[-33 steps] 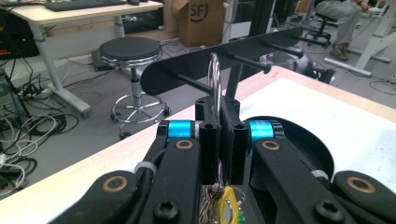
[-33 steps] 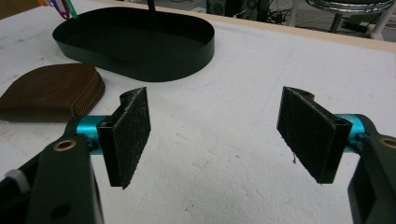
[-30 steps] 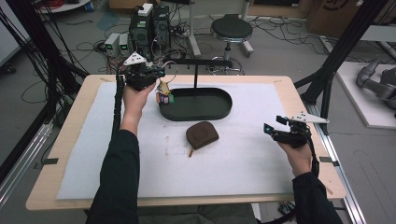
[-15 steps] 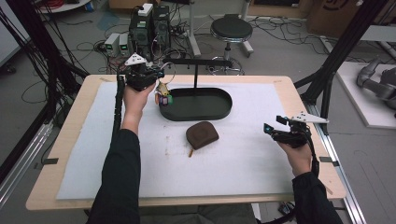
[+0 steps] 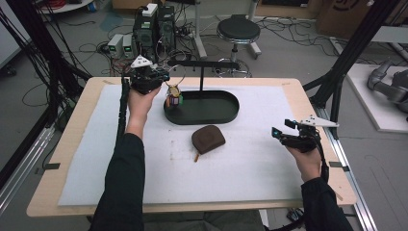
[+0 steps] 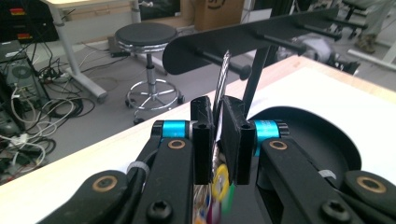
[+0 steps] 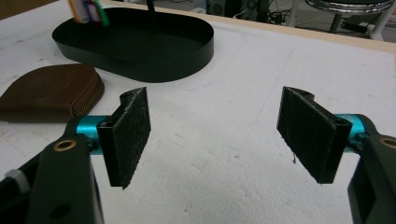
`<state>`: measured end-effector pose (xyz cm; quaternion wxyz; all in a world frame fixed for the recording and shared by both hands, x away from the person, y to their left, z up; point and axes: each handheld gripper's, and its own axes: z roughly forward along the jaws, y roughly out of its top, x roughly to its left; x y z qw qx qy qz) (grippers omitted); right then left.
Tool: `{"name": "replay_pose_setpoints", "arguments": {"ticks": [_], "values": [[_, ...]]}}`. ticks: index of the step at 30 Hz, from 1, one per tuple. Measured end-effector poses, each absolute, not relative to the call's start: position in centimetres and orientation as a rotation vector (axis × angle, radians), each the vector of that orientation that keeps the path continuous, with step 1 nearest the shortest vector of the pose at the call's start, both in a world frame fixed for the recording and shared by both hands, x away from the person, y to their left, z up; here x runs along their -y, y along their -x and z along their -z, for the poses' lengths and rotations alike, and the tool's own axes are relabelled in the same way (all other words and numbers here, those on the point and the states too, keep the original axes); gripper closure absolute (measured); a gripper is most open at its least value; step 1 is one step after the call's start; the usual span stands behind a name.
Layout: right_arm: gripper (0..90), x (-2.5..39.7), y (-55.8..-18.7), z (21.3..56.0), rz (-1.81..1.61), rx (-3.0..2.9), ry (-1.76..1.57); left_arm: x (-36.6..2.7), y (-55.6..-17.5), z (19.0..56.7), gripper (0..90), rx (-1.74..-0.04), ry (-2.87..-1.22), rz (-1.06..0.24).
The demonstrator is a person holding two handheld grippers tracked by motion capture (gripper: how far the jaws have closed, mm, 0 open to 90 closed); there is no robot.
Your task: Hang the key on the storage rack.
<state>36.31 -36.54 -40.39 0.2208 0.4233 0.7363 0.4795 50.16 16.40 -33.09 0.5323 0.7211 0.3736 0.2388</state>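
Note:
My left gripper (image 5: 162,77) is shut on a thin metal key ring (image 5: 175,72) at the table's far left. Colourful key tags (image 5: 173,99) hang below it, over the left end of a black oval tray (image 5: 226,115). In the left gripper view the ring (image 6: 224,70) rises from between the jaws of the left gripper (image 6: 218,109) towards a peg on the stand's black hook bar (image 6: 243,39). A brown zipped pouch (image 5: 208,138) lies in front of the tray. My right gripper (image 5: 280,135) stands open low over the mat at the right, nothing between its pads (image 7: 131,133).
The stand's post (image 5: 200,79) rises from the tray's back edge and carries the bar (image 5: 204,63). In the right gripper view the pouch (image 7: 51,93) and the tray (image 7: 140,44) lie ahead and to the left. A stool (image 5: 238,31) and cables sit beyond the table.

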Motion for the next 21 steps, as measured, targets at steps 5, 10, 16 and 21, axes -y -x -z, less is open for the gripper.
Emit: {"name": "replay_pose_setpoints", "arguments": {"ticks": [5, 10, 16, 21], "values": [[26.1, 36.6, -36.3, 40.4, -1.326, -2.036, -1.170, -16.6, -49.5, 32.7, 71.1, -0.902, -1.718, -0.600], [26.1, 36.5, -36.3, 40.4, -1.324, -2.036, -1.164, -16.7, -48.1, 32.4, 56.4, -0.902, -1.745, -0.641], [26.2, 36.4, -36.3, 40.4, -1.316, -2.040, -1.163, -16.8, -45.4, 32.7, 46.4, -0.884, -1.775, -0.667], [26.1, 36.3, -36.3, 40.4, -1.311, -2.044, -1.161, -17.3, -42.3, 33.1, 42.0, -0.841, -1.761, -0.621]]}}
